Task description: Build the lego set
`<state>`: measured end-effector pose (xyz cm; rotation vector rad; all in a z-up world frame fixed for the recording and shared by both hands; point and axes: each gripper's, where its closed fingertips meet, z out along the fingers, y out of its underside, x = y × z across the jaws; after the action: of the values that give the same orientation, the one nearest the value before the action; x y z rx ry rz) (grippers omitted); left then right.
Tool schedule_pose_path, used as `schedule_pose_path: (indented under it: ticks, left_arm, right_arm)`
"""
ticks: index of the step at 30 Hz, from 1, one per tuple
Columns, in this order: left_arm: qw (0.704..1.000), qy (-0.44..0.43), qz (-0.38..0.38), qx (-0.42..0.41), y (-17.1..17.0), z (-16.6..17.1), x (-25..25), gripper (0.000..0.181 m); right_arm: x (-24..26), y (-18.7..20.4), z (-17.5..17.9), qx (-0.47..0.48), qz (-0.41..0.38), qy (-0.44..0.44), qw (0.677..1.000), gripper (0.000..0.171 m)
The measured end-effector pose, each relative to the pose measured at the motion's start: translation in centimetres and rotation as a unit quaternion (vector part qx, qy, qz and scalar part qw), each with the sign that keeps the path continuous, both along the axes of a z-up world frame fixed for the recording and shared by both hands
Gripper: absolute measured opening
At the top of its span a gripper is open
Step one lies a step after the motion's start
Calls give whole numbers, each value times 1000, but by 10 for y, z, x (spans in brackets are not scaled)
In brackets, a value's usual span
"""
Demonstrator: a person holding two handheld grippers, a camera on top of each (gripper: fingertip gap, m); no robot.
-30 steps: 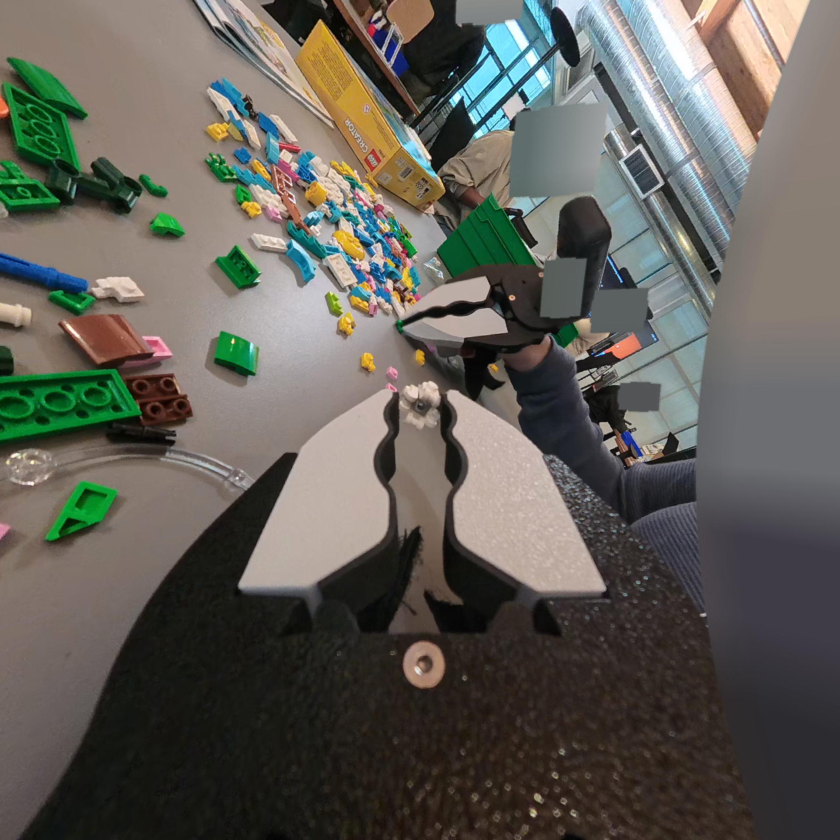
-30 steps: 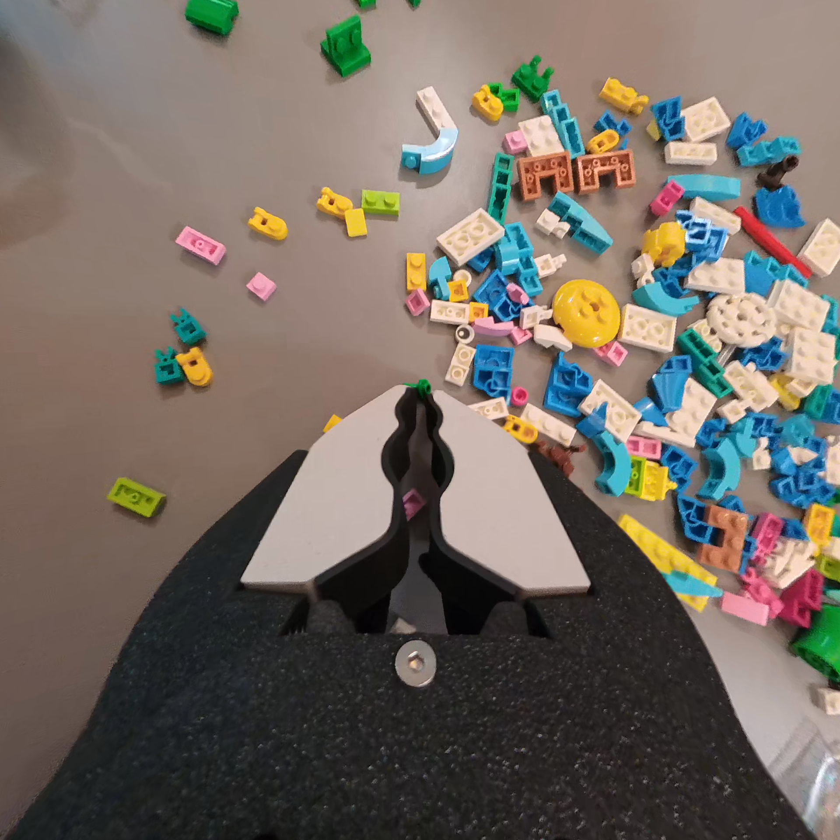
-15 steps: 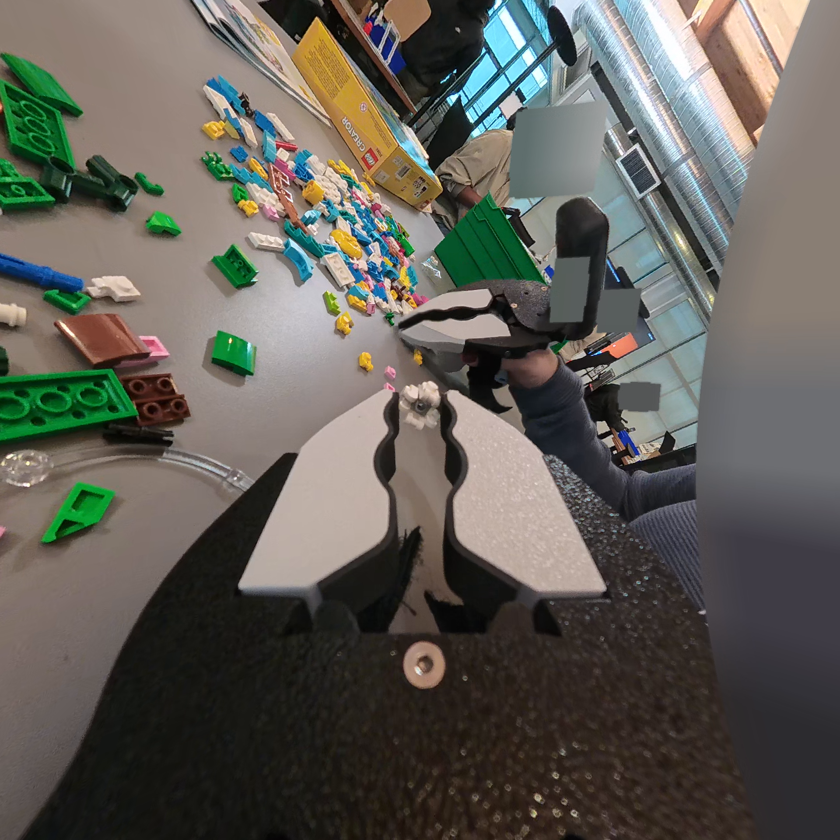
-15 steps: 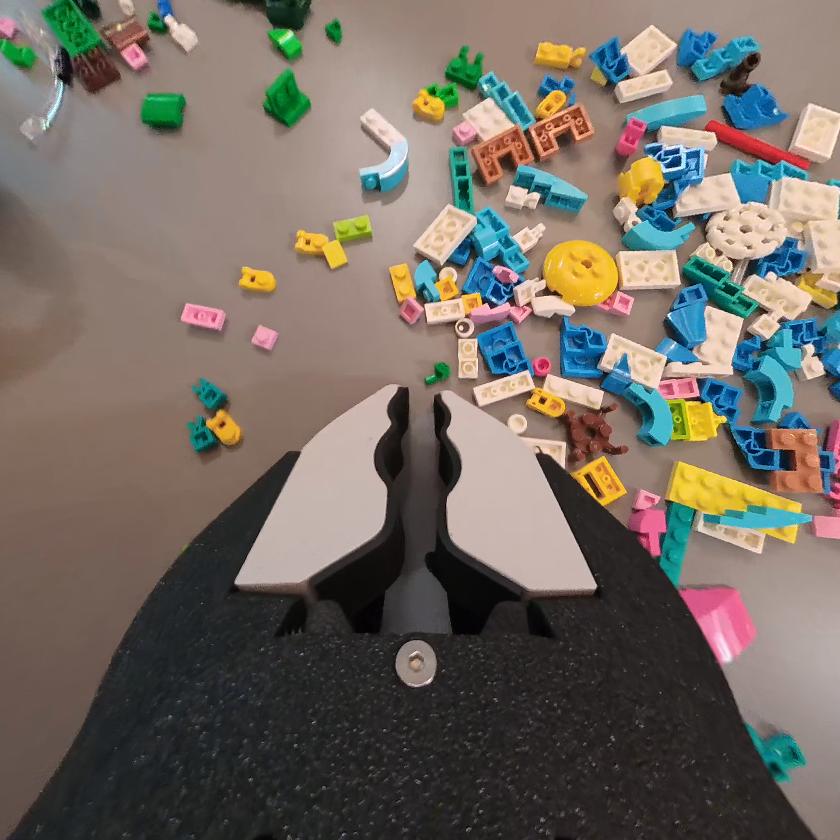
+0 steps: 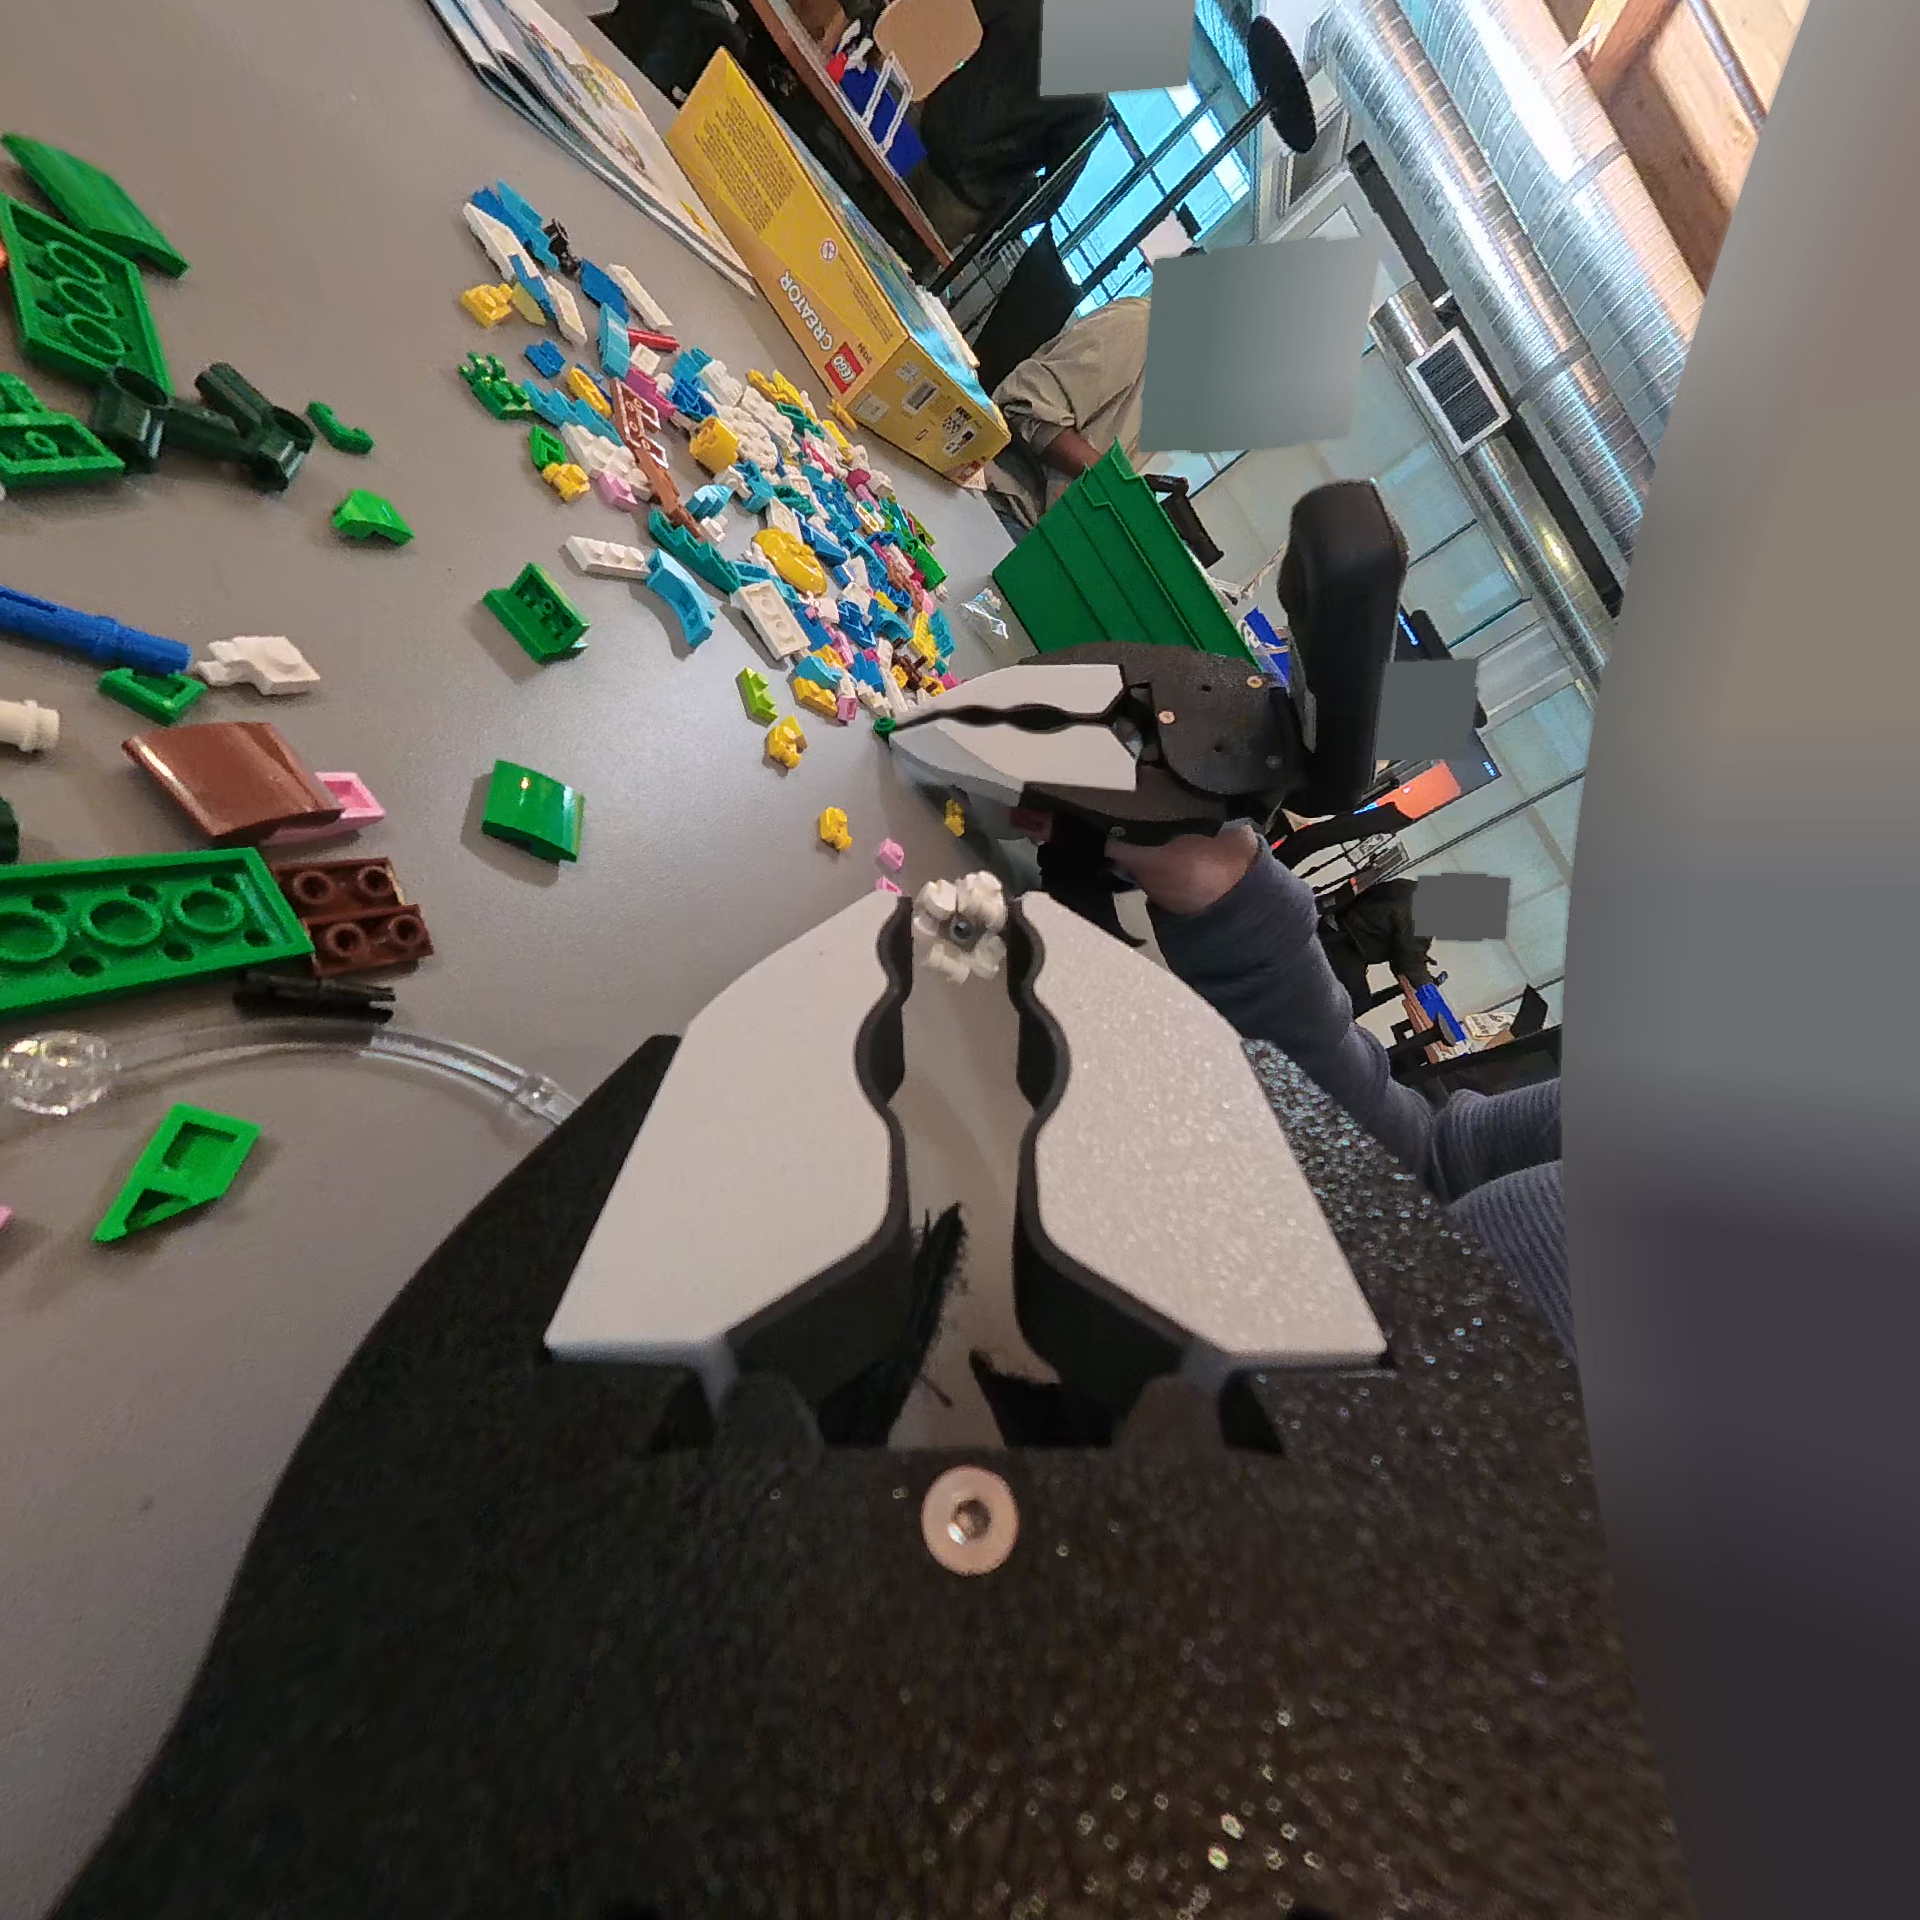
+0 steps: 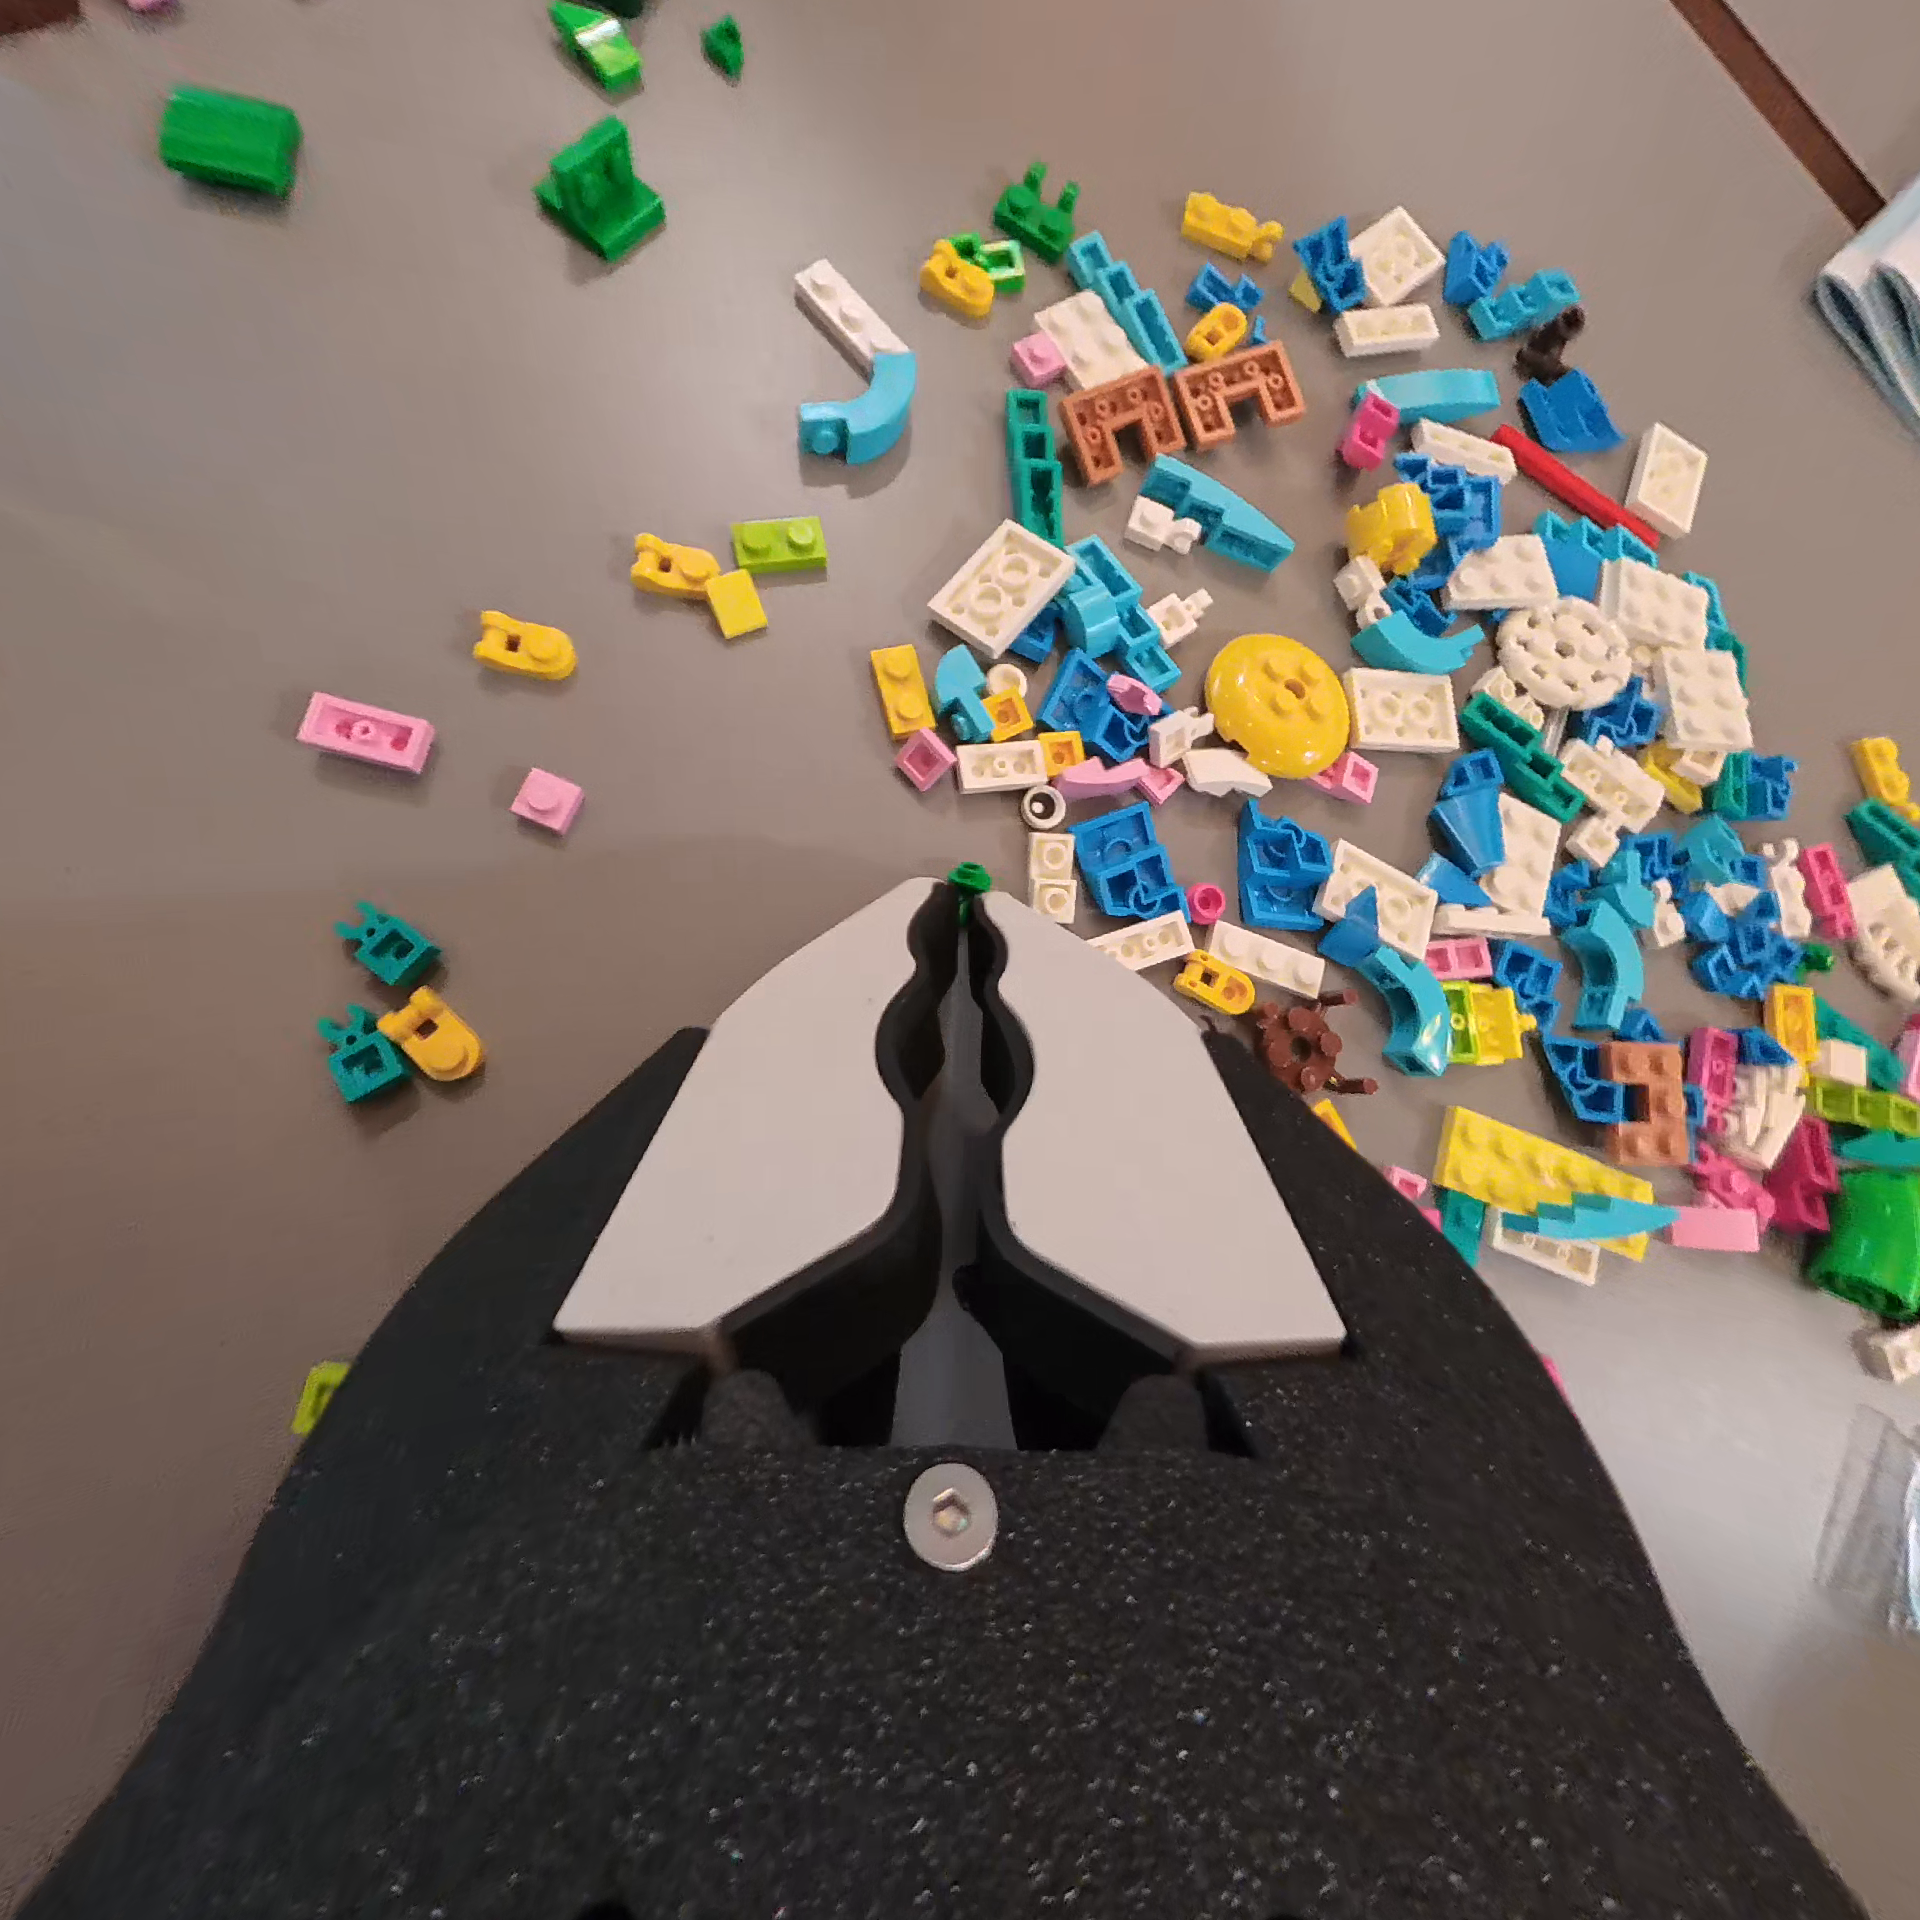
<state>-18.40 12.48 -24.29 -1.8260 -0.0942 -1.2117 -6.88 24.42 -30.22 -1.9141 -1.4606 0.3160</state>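
Observation:
My left gripper [image 5: 958,902] is shut on a small white flower piece [image 5: 961,932], held at the fingertips above the grey table [image 5: 416,1351]. My right gripper [image 6: 966,898] is shut on a tiny green piece [image 6: 968,876] that sticks out past the tips, low over the table at the near edge of the pile of small coloured pieces [image 6: 1455,727]. In the left wrist view the right gripper [image 5: 902,729] shows ahead and to the right, jaws closed, with the green piece [image 5: 883,725] at its tip and a hand in a blue sleeve [image 5: 1278,987] holding it.
Large green plates [image 5: 125,925], brown pieces [image 5: 218,774] and a clear curved piece [image 5: 312,1039] lie at the left. A yellow box [image 5: 831,301] and a booklet [image 5: 561,83] lie beyond the pile. Loose pink [image 6: 364,732] and yellow [image 6: 525,646] pieces lie left of my right gripper. There is about 20 cm between the tips of the two grippers.
My right gripper held the green piece, opened half a second ago with it lying on the table, and has now shut on it again. My left gripper still holds the white flower.

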Motion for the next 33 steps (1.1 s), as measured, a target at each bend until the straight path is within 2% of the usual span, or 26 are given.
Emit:
schedule_pose_path:
  ticks: [4,7,12,16,20,23,33]
  left_arm:
    - [1000,-1,0,0,0,0,0,17]
    - [1000,-1,0,0,0,0,0,17]
    - [1000,-2,-4,-2,0,0,2,17]
    - [1000,-4,-22,-19,-1,-3,11,16]
    - [998,-3,-36,-41,-3,-9,16,16]
    - [997,7,-62,-52,-7,-13,24,16]
    - [985,127,-105,-53,-15,-30,41,16]
  right_arm:
    - [-3,-6,0,2,56,4,998,2]
    - [-9,-17,2,29,141,8,990,2]
    - [-29,-62,20,95,297,72,948,1]
    - [-45,-94,21,123,365,67,920,1]
    - [-55,-112,10,121,396,21,910,1]
    - [-62,-116,14,123,394,21,911,1]
    - [-67,-130,5,120,407,21,905,1]
